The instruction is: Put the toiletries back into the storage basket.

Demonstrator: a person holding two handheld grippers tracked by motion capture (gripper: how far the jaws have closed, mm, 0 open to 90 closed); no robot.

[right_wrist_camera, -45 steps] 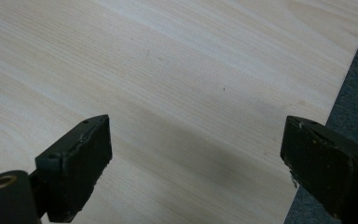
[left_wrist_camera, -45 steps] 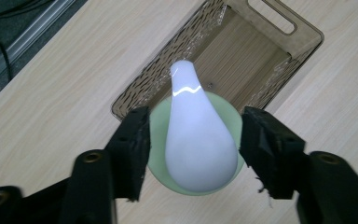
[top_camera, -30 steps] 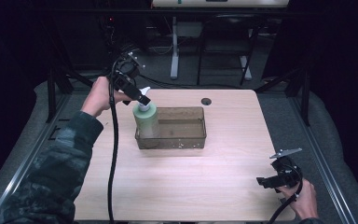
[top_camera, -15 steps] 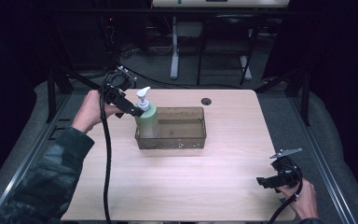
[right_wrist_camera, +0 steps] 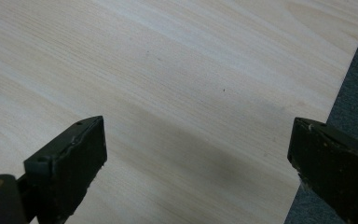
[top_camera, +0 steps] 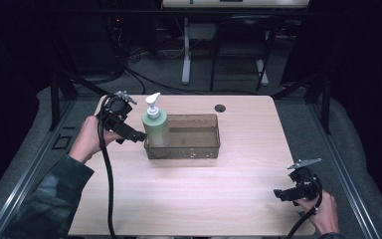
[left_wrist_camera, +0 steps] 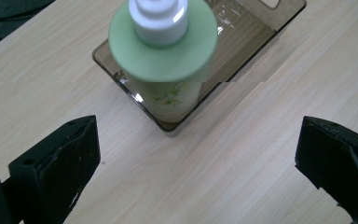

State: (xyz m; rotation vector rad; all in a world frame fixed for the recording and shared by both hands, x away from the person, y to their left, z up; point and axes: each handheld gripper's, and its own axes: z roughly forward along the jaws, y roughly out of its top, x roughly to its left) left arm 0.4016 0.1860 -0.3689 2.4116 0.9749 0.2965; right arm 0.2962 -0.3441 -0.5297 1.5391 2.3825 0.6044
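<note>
Pale wood table [top_camera: 189,204], with a dark room all around it.

Nearest, at about 4 o'clock on the table: right gripper [top_camera: 280,194] held in a hand. Jaws spread wide over bare wood beside the table edge, nothing between them.

Farther in, at about 10 o'clock: left gripper [top_camera: 139,137]. Jaws have just been opening and now stand fully apart, with only bare wood between them in the left gripper view. Was closed around the top of the green soap bottle [top_camera: 155,128] a second ago; now let go, drawn back toward 9 o'clock and somewhat lower.

Just beyond the jaws: same bottle, upright, white pump head on top, standing alone inside the left end of the brown see-through tray [top_camera: 199,149]. No pad touching it any more. Seems to sit flat on the tray floor, though hard to confirm through the tinted wall. Rest of the tray empty toward 3 o'clock.

At 12 o'clock on the far edge: small dark cable hole [top_camera: 220,107]. Behind it, floor cables and the legs of another desk.

Judged from this: placing of the bottle into the tray looks finished and the release clean. Left to do, probably, only drawing the left hand clear without brushing the bottle.
</note>
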